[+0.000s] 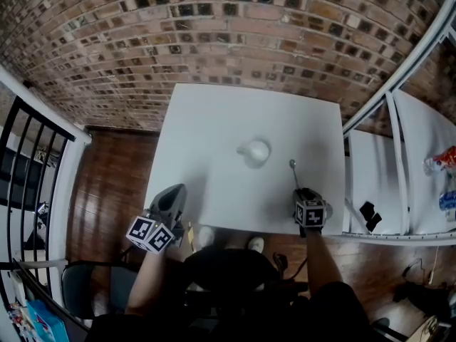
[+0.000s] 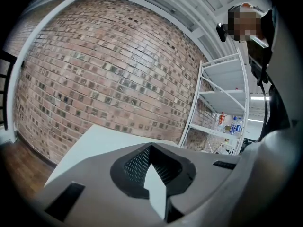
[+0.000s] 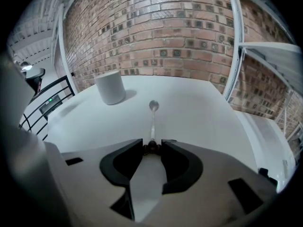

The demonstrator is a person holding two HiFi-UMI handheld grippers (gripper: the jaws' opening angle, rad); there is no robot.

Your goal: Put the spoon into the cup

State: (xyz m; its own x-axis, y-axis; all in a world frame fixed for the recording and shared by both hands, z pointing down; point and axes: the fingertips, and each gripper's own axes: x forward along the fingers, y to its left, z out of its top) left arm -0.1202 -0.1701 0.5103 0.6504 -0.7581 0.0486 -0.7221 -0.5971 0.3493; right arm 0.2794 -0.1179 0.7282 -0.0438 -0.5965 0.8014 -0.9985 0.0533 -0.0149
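Observation:
A white cup stands upright near the middle of the white table. To its right lies a metal spoon, bowl end pointing away from me. My right gripper is tilted down at the spoon's near end. In the right gripper view the spoon runs straight ahead from my right gripper, whose tips are shut on its dark handle end; the cup is ahead to the left. My left gripper hovers at the table's near left edge. In its own view the left gripper is shut and holds nothing.
A brick wall backs the table. White metal shelving stands along the right, with bottles and a black object on it. A black railing is at the left. The floor is dark wood.

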